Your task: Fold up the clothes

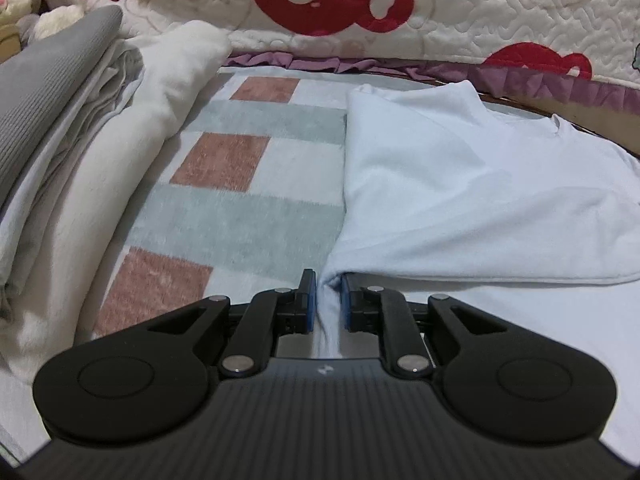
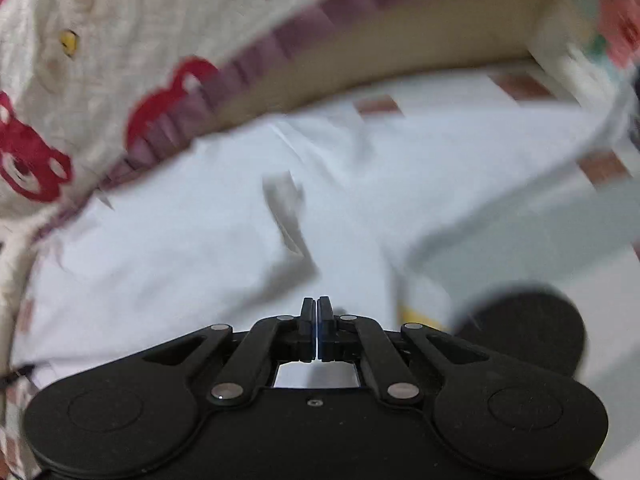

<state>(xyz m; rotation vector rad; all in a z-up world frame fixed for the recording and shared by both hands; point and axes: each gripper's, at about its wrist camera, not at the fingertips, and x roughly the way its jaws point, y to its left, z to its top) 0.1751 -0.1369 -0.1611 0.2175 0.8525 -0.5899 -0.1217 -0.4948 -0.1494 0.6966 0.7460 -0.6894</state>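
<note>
Blue-padded fingers of the left gripper point(image 1: 328, 300) pinch a bunched fold of the pale blue shirt point(image 1: 460, 192) at its near left corner, the cloth running down between the two pads. From this pinch the shirt spreads up and to the right, lying on the checked blanket point(image 1: 248, 184) with one layer folded over another; its neckline shows at the far right. Left of the shirt, bare blanket shows pink, grey-green and pale squares. Further left lies a stack of folded linens point(image 1: 80, 152), cream and white below, grey ribbed cloth on top. Behind everything stands a quilted cover point(image 1: 500, 12) printed with red bears and edged with a purple ruffle point(image 1: 560, 84).

Right wrist view, blurred: the right gripper point(image 2: 317, 328) has its fingers pressed together with no cloth visible between them. Just beyond it the shirt point(image 2: 180, 248) lies across the blanket point(image 2: 600, 168), with the quilted cover point(image 2: 120, 40) and ruffle point(image 2: 280, 56) behind.
</note>
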